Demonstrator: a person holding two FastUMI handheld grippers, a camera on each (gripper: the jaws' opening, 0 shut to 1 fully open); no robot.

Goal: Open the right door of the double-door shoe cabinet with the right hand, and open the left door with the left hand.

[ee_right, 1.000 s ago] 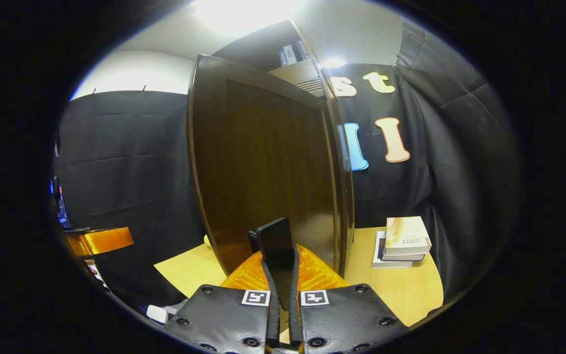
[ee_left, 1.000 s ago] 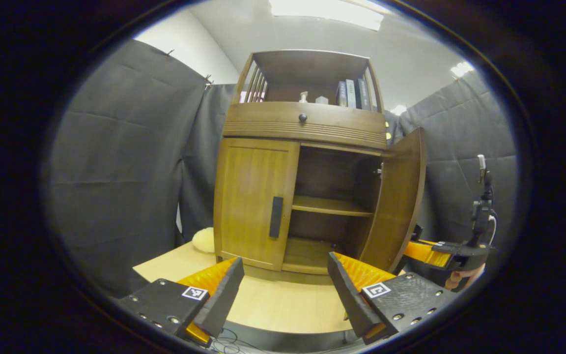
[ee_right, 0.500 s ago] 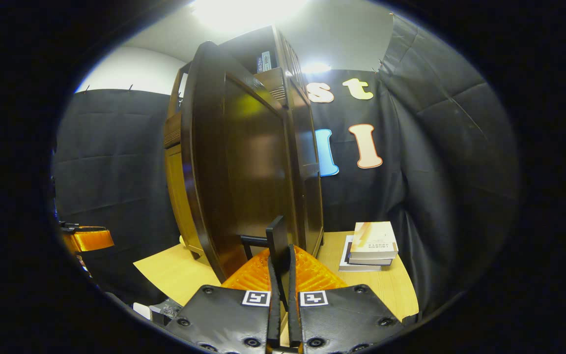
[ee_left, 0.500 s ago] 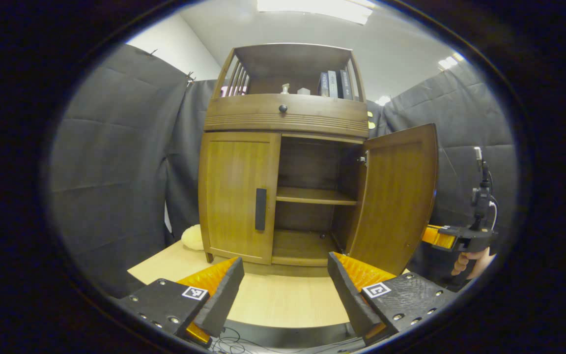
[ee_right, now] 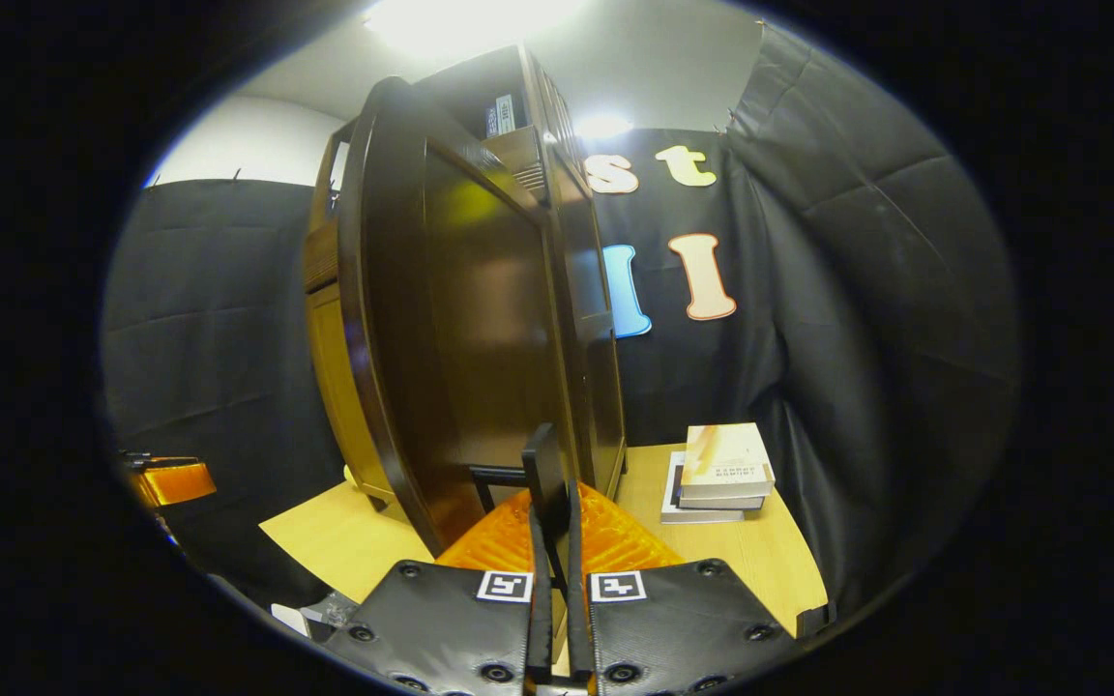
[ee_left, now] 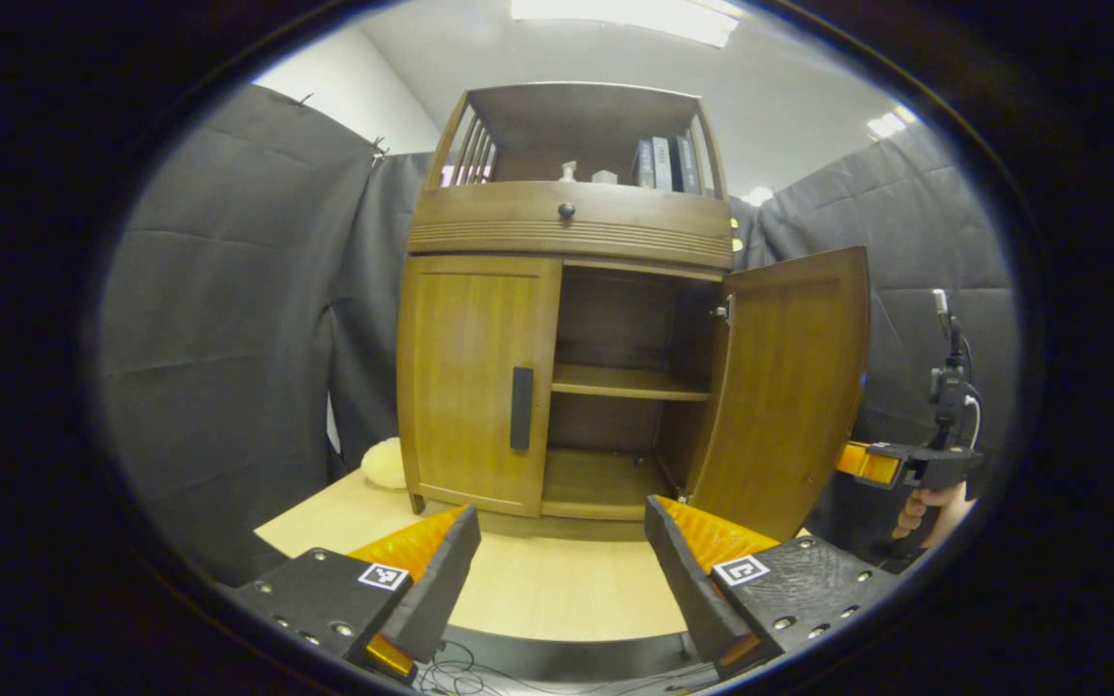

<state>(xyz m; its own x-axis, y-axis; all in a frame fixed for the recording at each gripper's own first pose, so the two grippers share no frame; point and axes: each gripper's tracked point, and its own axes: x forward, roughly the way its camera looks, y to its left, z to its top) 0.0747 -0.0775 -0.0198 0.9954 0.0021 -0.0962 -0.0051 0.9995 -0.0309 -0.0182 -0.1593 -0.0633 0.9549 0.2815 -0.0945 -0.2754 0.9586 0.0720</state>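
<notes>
The wooden shoe cabinet (ee_left: 567, 232) stands on a table. Its left door (ee_left: 475, 377) is closed, with a black vertical handle (ee_left: 521, 408) near its inner edge. The right door (ee_left: 789, 387) is swung wide open and shows inner shelves (ee_left: 627, 384). My left gripper (ee_left: 562, 512) is open and empty, low in front of the cabinet and well short of the left handle. My right gripper (ee_right: 553, 498) is shut on the right door's black handle (ee_right: 545, 462), against the dark outer face of that door (ee_right: 480, 329). The right gripper (ee_left: 862, 462) also shows past the open door's edge, held by a hand (ee_left: 924, 507).
The light wooden table (ee_left: 557, 580) extends in front of the cabinet. A pale soft object (ee_left: 383, 464) lies at the cabinet's left foot. A stack of books (ee_right: 721, 469) sits on the table to the right. Black cloth walls enclose the booth. Cables (ee_left: 460, 677) lie below the table's front edge.
The right door has swung farther open with my right gripper on its handle. My left gripper stayed open and shifted only slightly before the cabinet.
</notes>
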